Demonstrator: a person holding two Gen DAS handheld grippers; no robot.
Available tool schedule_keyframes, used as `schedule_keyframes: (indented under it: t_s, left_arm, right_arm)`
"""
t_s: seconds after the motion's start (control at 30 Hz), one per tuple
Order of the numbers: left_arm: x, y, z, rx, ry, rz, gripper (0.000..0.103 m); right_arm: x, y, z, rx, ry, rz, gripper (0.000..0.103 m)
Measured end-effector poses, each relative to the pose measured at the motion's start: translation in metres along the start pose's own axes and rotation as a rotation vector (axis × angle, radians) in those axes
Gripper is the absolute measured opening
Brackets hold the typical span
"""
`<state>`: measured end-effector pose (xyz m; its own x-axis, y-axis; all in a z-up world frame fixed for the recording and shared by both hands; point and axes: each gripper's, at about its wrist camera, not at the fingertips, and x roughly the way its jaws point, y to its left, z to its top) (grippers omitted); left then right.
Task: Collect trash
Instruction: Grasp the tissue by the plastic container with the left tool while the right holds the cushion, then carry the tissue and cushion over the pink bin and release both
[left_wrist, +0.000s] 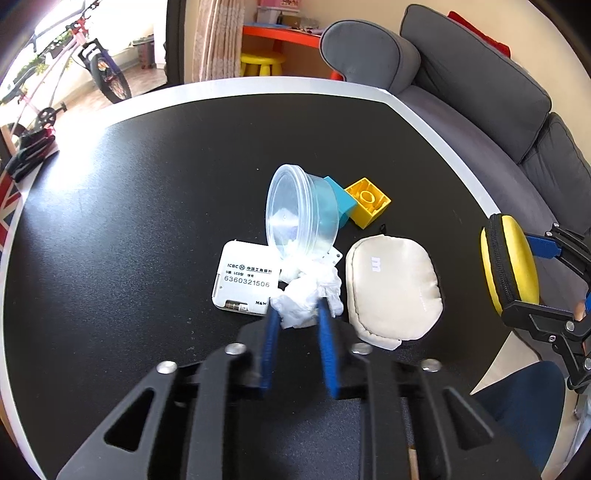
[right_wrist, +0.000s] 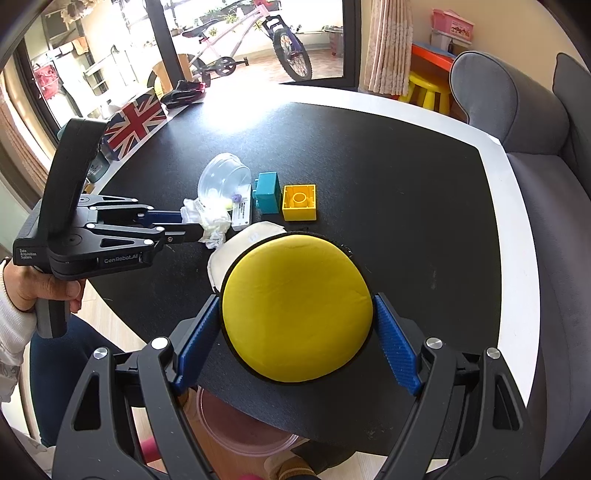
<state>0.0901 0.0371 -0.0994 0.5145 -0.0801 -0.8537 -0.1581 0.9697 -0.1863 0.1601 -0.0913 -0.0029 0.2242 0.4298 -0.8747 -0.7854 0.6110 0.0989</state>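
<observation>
Your left gripper (left_wrist: 295, 306) has its blue fingers (left_wrist: 325, 314) clamped on the crumpled white tissue (left_wrist: 306, 295), which sits on the black table (left_wrist: 147, 203) at the mouth of the tipped clear plastic container (left_wrist: 303, 210), partly over the corner of the white ICBC card device (left_wrist: 243, 277); that is the trash this task wants, and you have taken it at its near end, probably because that end is clear of the device and the container rim. More paper seems to lie inside the container, so expect the wad to drag when you lift. Your right gripper (right_wrist: 295, 325) is closed across the yellow round zip case (right_wrist: 295, 306), pads (right_wrist: 397, 350) pressing its two sides, holding it just above the table's near edge; I judge you are holding it clear of the pile so the left side has room. Just behind it lies the cream pouch (left_wrist: 393, 291), close beside the tissue. The teal block (right_wrist: 267, 192) and the yellow block (right_wrist: 299, 203) rest beyond, apart from your grip. Below the table edge, in the right wrist view, a round clear-rimmed tub (right_wrist: 243, 428) shows; it may be the bin, though I cannot tell
</observation>
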Motion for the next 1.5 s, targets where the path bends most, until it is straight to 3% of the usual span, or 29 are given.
schedule_keyframes:
  t_s: [0.13,0.6,0.97,1.23,1.5]
  left_arm:
    - [-0.007,-0.003,-0.001,0.008,-0.014,-0.009,0.005]
    - [-0.077,-0.025,-0.019,0.058,-0.110,-0.040,0.005]
    - [-0.129,-0.050,-0.057,0.101,-0.152,-0.072,0.005]
    - [-0.132,-0.062,-0.090,0.106,-0.131,-0.091,0.005]
    - [-0.125,-0.069,-0.119,0.092,-0.104,-0.100,0.005]
  right_arm:
    - [-0.001,0.003,0.002,-0.002,-0.009,0.004,0.080]
    - [-0.030,0.015,-0.005,-0.013,-0.061,0.002,0.080]
    - [-0.066,0.036,-0.042,-0.026,-0.095,0.013,0.080]
    - [-0.081,0.049,-0.075,-0.024,-0.093,0.039,0.080]
    - [-0.063,0.059,-0.114,-0.012,-0.013,0.078,0.080]
